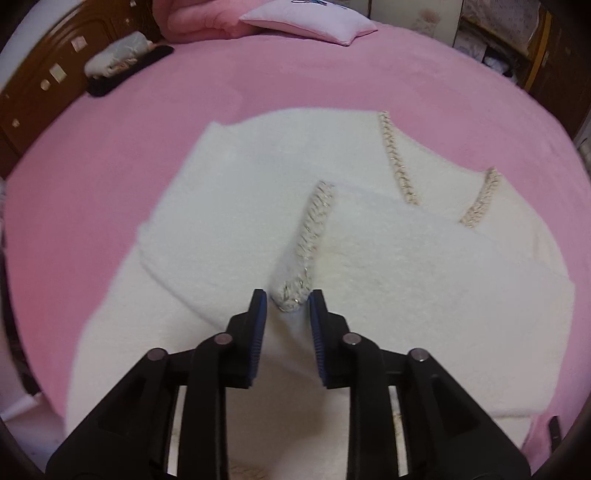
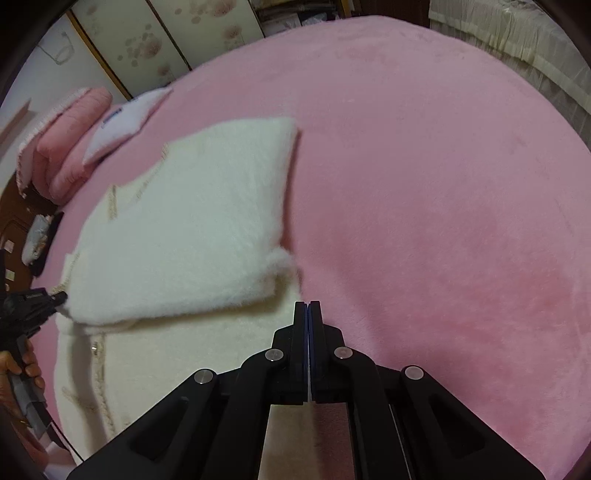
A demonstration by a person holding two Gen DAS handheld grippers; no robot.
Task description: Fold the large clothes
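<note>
- Left wrist view: the left gripper (image 1: 285,300) hangs with its jaws parted on either side of a braided cuff (image 1: 291,295), not clamping it. The white fuzzy sweater (image 1: 406,266) lies partly folded on the pink bedspread (image 1: 110,147), a pink pillow (image 1: 308,20) beyond.
- Right wrist view: the right gripper (image 2: 307,308) has its fingers pressed together, holding nothing, just beside the sweater's (image 2: 184,221) right edge.

No legible text, label, brand, number or sign anywhere. Blue embroidery on the pale pillow (image 1: 309,19), far ahead of the left jaws at the top of the bed, too cut off and blurred to read. Same pillow (image 2: 125,123) far ahead-left of the right jaws, with a blue mark, also unreadable. Pale stickers on the brown headboard (image 1: 55,74), far ahead-left, blank or too small.
</note>
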